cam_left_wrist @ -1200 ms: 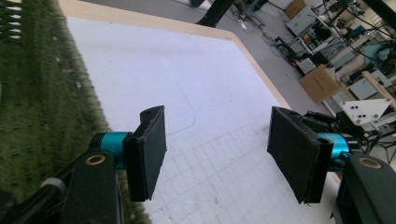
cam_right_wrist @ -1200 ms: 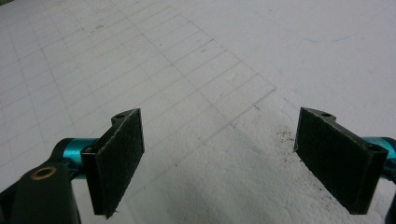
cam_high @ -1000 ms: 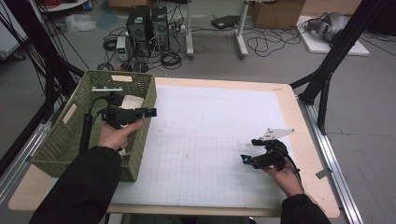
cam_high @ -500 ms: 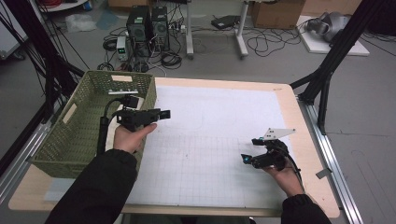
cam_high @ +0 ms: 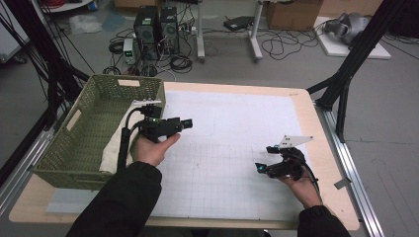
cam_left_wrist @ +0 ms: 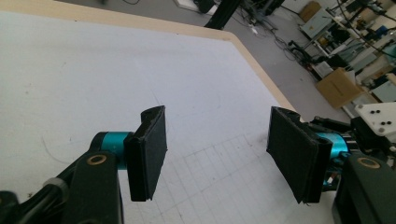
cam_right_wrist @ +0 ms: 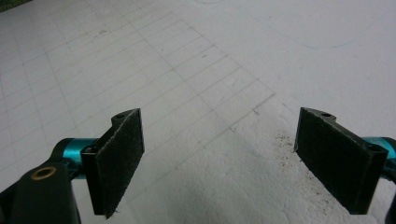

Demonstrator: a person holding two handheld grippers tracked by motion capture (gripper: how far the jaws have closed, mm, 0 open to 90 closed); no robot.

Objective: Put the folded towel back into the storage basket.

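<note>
My left gripper point(cam_high: 186, 122) is held level just right of the green woven basket point(cam_high: 74, 118), pointing right over the white gridded mat point(cam_high: 232, 123). In the left gripper view its jaws point(cam_left_wrist: 217, 154) stand open with only the mat between them. My right gripper point(cam_high: 259, 166) rests low over the mat's right part, pointing left, with a grey plate point(cam_high: 295, 140) on top. The right gripper view shows its jaws point(cam_right_wrist: 219, 163) open and wide apart, with nothing between the pads. A white cloth point(cam_high: 114, 148) lies inside the basket along its right wall.
The basket stands on the table's left end. The wooden table edge point(cam_high: 309, 106) runs close to the mat on the right. Dark specks point(cam_right_wrist: 286, 139) dot the mat near the right gripper. Computers and cables lie on the floor beyond the table.
My left gripper has moved right, from above the basket out over the mat's left part. The right hand and its gripper have stayed in place.
</note>
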